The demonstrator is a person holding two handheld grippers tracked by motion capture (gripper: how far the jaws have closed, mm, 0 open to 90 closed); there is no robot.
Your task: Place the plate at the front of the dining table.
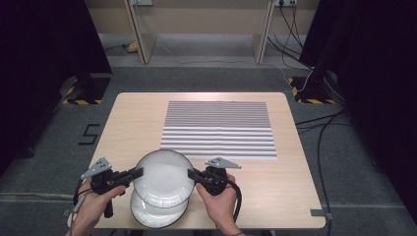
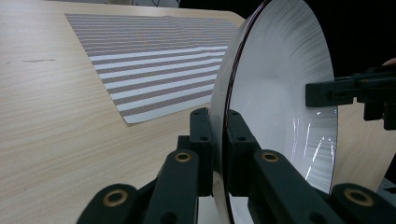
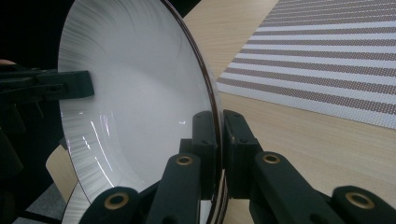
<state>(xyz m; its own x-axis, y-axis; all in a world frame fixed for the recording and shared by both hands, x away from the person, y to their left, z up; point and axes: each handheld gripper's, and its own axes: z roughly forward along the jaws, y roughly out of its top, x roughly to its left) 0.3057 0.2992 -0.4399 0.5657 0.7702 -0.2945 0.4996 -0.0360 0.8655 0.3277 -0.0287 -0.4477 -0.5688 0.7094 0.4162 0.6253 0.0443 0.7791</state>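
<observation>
the step in hand looks like a 2-handed carry: a white round ceramic plate with a thin dark rim and fine grey ribbing (image 1: pixel 163 176) is held up above a second, matching white plate (image 1: pixel 158 212) that lies flat at the near edge of the light wooden table (image 1: pixel 133 113). judging by the layout, the lifted plate is bound for the grey-and-white striped woven placemat (image 1: pixel 219 129) just beyond it.

the left gripper (image 1: pixel 138 172) has its black jaws closed tight on the plate's left rim, and the right gripper (image 1: pixel 192 173) is clamped the same way on the right rim, so the plate hangs between the 2 tools with a jaw above and a jaw below the edge on each side. in the left gripper view the rim runs straight down between the pads (image 2: pixel 236 140), and the other tool's jaw sits on the far edge of the plate. the right gripper view mirrors this, rim pinched between its own pads (image 3: pixel 208 140). the plate seems slightly tilted in the high view, its far edge touching the near border of the placemat in the picture, though it is off the table.

the next move calls for both hands to travel forward together at an even pace, keeping the plate level and both grips firm, then lowering it onto the mat before either side lets go. uneven motion could twist the rim out of a clamp.
</observation>
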